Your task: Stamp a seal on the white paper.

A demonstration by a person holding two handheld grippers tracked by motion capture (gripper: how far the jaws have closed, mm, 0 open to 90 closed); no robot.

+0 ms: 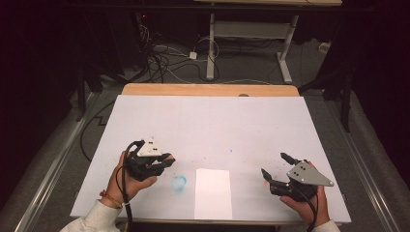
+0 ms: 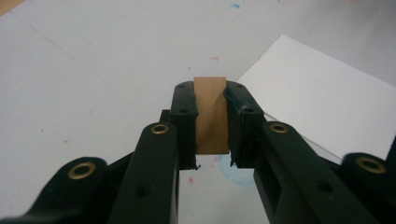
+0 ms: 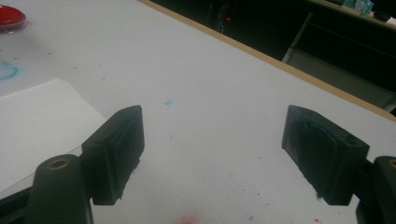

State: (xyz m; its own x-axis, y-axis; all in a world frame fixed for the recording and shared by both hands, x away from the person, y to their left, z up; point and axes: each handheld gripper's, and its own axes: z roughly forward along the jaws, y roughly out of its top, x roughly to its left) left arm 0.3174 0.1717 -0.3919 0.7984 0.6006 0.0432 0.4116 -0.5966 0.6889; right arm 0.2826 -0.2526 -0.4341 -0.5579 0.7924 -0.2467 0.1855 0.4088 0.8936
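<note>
Two grippers, one paper sheet [image 1: 213, 193], one blue smudge [image 1: 179, 183] on the table [image 1: 208, 121]. Left gripper [image 2: 210, 116] clamped on one small wooden block [image 2: 211, 114], held above the table beside the sheet. Right gripper [image 3: 212, 154] wide apart, holding nothing. Right gripper view adds a red dish [image 3: 9, 17] at the table's far side.

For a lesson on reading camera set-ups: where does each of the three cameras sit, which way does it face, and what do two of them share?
High view: above the person's side, looking forward and down on the table; forearms, both hands show.
Left gripper view: rides the left hand-held gripper, looking along jaws clamped on a wooden block.
Right gripper view: rides the right hand-held gripper, jaws apart, facing the far table edge.
Shared: the white paper sheet shows in all three.
</note>
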